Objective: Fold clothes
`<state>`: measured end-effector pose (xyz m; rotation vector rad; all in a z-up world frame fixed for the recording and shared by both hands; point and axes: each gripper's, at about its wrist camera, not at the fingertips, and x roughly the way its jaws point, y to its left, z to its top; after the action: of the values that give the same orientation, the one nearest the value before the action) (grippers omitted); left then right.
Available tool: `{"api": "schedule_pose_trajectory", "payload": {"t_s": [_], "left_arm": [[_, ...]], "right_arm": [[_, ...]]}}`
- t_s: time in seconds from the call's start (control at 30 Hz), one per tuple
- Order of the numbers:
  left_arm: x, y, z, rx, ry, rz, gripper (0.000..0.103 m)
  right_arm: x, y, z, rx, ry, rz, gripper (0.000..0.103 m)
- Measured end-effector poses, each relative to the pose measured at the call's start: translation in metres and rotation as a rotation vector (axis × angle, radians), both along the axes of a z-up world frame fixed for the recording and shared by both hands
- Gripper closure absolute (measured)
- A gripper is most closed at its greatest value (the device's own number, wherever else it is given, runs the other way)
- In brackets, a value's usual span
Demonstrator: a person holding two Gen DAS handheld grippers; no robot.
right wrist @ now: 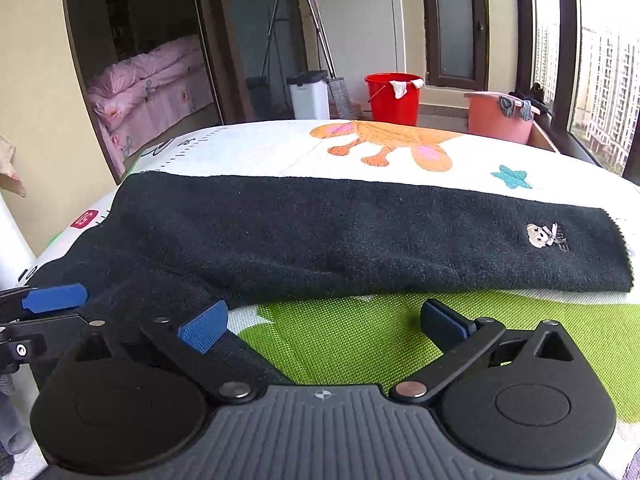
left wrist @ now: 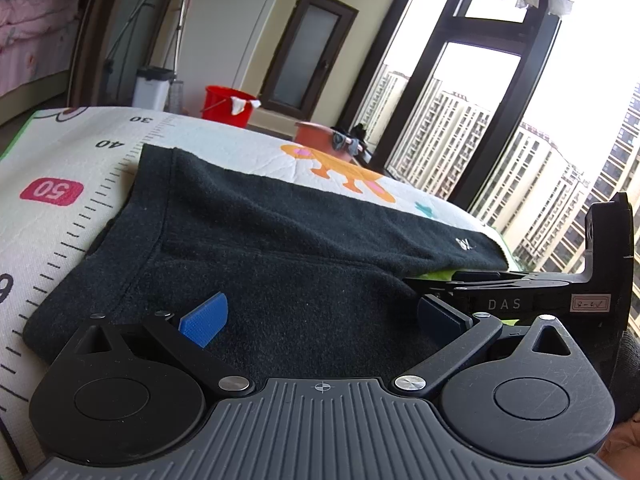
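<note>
Both of my tongs gape wide, gripping nothing: my left gripper over the black fleece trousers on the play mat, my right gripper at their near edge.

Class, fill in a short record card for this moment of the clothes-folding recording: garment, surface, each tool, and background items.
garment: black fleece garment with a small embroidered logo, lying partly folded
surface: white play mat printed with an orange cartoon animal, a ruler scale and a green patch
left tool: open, over the garment, holding nothing
right tool: open, over the green patch at the garment's near edge
background: red plastic bucket, pink plastic basin, pink quilt
</note>
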<state>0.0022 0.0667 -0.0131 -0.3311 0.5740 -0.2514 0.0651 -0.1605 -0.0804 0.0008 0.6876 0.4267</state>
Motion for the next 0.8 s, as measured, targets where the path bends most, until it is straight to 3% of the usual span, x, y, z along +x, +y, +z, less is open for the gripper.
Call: {"api": "schedule_pose_trajectory", "payload": {"t_s": [0.3,0.5,0.63,0.8], "left_arm": [[0.001,0.0,0.0,-0.002,0.001,0.0,0.0],[0.001,-0.001,0.0,0.002,0.001,0.0,0.0],[0.001,-0.001,0.0,0.005,0.002,0.0,0.0],[0.001,-0.005,0.001,0.04,0.007,0.001,0.0]], "right_arm": [[-0.009,-0.019,-0.002,0.098,-0.028,-0.069,0.0],[-0.052,-0.048,0.006,0.258,-0.27,-0.234,0.0],[-0.065,-0.053,0.009,0.282,-0.326,-0.277,0.0],[-0.102,-0.054,0.013,0.308,-0.476,-0.307,0.0]]}}
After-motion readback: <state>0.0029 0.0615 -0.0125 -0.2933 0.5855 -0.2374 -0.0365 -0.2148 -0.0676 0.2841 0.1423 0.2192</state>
